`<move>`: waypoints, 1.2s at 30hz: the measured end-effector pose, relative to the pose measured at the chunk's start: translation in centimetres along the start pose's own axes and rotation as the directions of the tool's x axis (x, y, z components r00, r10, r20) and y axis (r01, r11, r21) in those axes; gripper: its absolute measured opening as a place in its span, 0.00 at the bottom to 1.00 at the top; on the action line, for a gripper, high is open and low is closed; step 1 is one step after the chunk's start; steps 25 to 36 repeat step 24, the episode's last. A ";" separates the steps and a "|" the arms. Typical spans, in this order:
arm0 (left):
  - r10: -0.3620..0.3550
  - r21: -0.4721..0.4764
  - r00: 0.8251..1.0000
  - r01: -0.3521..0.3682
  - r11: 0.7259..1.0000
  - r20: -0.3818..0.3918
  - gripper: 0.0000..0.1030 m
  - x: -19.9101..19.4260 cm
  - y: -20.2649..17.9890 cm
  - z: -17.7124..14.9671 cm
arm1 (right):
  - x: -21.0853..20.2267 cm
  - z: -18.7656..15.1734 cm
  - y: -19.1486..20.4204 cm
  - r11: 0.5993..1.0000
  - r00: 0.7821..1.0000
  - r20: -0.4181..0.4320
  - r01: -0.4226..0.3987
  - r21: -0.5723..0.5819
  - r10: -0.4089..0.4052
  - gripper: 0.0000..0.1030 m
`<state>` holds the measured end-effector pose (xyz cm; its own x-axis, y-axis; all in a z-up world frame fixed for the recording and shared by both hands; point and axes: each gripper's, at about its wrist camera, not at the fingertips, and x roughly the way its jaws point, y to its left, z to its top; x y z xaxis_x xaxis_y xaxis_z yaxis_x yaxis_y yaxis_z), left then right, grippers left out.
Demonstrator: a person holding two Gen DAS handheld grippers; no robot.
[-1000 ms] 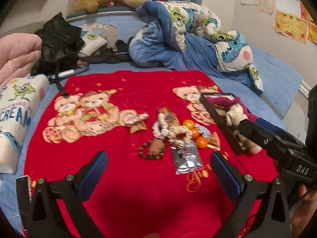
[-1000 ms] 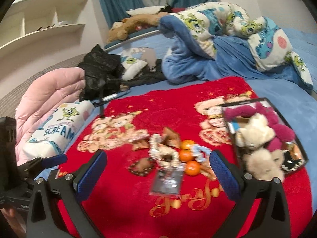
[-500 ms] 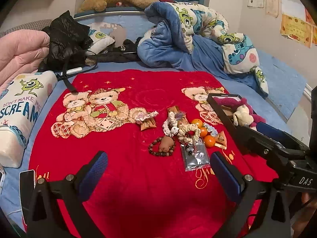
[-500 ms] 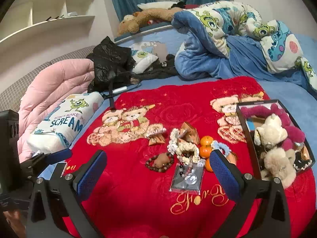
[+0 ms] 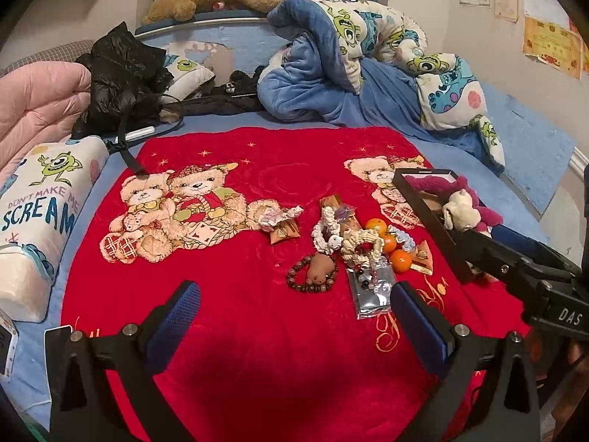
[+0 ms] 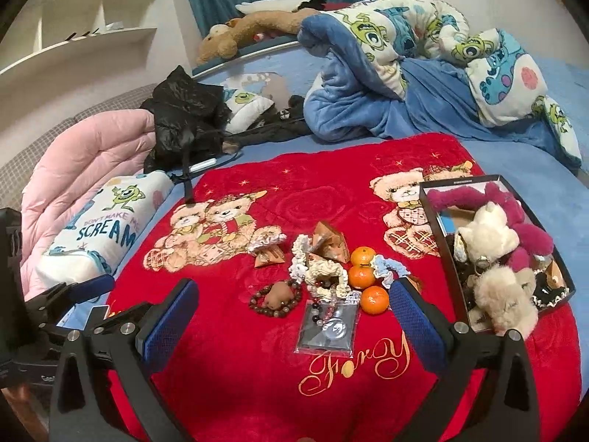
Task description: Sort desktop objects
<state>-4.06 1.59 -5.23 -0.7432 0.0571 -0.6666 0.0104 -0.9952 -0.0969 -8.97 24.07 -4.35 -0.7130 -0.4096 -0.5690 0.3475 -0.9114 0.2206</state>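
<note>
Trinkets (image 6: 324, 280) clustered mid-blanket (image 6: 239, 386)

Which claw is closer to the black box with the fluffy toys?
The right claw. The black box sits just beside its right finger. In the left wrist view, the left claw is farther off, with the right claw between it and the box.

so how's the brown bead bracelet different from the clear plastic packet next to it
The brown bead bracelet is a loose, bare ring of round dark beads around a small brown figure; the clear plastic packet is flat, rectangular and shiny, with beads sealed inside. The bracelet lies left of the packet. Both rest on the red blanket.
</note>
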 end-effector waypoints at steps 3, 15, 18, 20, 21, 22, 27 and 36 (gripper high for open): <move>-0.001 -0.003 1.000 0.001 1.000 -0.002 1.00 0.0 0.1 0.1 | 0.5 0.0 -0.2 1.000 1.000 -0.007 0.012 0.007 -0.012 1.00; 0.002 0.004 1.000 -0.002 1.000 -0.007 1.00 1.0 0.4 0.2 | 1.1 0.2 -0.6 1.000 0.999 -0.017 0.030 0.005 -0.030 1.00; 0.001 0.004 1.000 -0.001 1.000 -0.008 1.00 1.3 0.5 0.2 | 1.3 0.2 -0.6 0.999 0.999 -0.017 0.033 0.006 -0.033 1.00; -0.005 0.003 1.000 0.005 1.000 -0.009 1.00 1.5 0.6 0.2 | 1.4 0.1 -0.7 0.999 0.999 -0.019 0.035 0.006 -0.035 1.00; -0.008 0.004 1.000 0.008 1.000 -0.007 1.00 1.5 0.6 0.2 | 1.5 0.1 -0.7 0.999 0.999 -0.021 0.038 0.007 -0.038 1.00; -0.019 0.009 1.000 0.019 1.000 -0.002 1.00 1.5 0.6 0.2 | 1.5 0.1 -0.8 0.999 0.999 -0.020 0.040 0.008 -0.040 1.00; -0.023 0.012 1.000 0.023 1.000 -0.002 1.00 1.6 0.5 0.2 | 1.6 0.0 -0.9 0.999 0.999 -0.025 0.042 0.012 -0.042 1.00; -0.023 0.012 1.000 0.023 1.000 -0.002 1.00 1.6 0.5 0.2 | 1.6 0.0 -0.9 0.999 0.999 -0.025 0.042 0.012 -0.042 1.00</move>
